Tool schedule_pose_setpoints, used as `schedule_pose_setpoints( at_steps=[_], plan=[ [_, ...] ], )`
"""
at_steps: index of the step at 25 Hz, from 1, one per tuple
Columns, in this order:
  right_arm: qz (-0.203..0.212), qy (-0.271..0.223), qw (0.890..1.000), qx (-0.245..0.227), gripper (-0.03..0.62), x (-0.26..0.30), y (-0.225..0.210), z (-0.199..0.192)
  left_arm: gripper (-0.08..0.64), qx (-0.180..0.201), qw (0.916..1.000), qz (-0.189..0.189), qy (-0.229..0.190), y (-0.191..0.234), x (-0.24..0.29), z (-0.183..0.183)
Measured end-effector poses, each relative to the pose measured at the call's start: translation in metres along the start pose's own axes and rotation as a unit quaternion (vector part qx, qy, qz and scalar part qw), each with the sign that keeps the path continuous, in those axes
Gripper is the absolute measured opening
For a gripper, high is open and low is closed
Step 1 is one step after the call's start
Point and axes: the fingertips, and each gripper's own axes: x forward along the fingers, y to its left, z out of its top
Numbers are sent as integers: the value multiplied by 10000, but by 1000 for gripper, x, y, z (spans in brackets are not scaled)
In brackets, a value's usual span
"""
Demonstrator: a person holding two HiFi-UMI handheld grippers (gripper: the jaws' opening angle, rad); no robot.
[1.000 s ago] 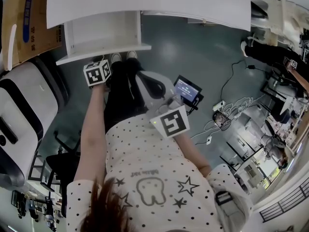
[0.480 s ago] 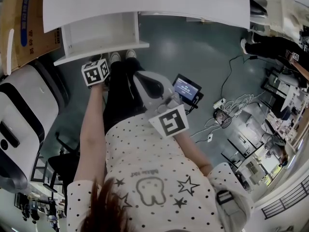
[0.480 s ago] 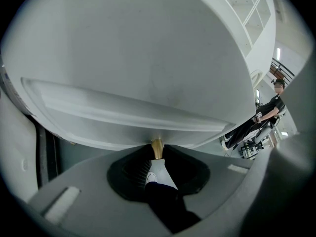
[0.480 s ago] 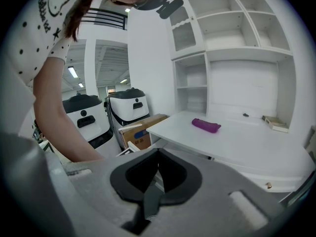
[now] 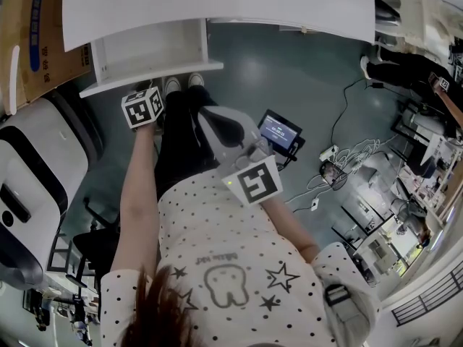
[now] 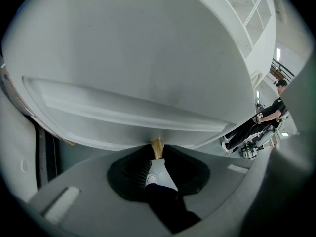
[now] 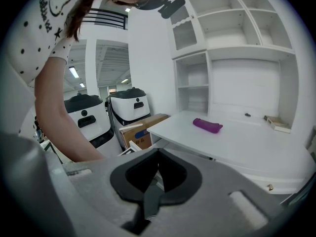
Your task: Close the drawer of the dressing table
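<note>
The white dressing table (image 5: 217, 6) runs across the top of the head view. Its drawer (image 5: 152, 49) stands pulled out at the left. In the left gripper view the drawer's white front (image 6: 138, 83) fills the picture, with its brass knob (image 6: 157, 147) at the bottom edge. My left gripper (image 6: 157, 151) is shut on that knob, one jaw tip on each side. In the head view the left gripper (image 5: 147, 92) sits right under the drawer front. My right gripper (image 5: 208, 116) hangs by the person's legs, away from the table. In its own view the right gripper (image 7: 158, 154) is shut, holding nothing.
A purple object (image 7: 207, 125) lies on the tabletop under white shelves (image 7: 232, 19). A cardboard box (image 5: 36, 35) and white machines (image 5: 29, 186) stand at the left. A small screen (image 5: 281, 132) and cables (image 5: 347, 165) lie on the floor at the right. A person (image 6: 269, 115) stands beyond.
Almost nothing has moved. The head view has shifted slightly. The drawer is still pulled out, and both grippers are where they were.
</note>
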Motion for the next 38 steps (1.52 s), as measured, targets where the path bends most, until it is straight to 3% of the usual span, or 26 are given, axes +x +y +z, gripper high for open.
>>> schedule_pose_setpoints(
  at_steps=[38],
  plan=[
    [-254,-239,9994,51,-5,-1,-23,6,83,-24,9999,89,-71,3,13,20]
  ],
)
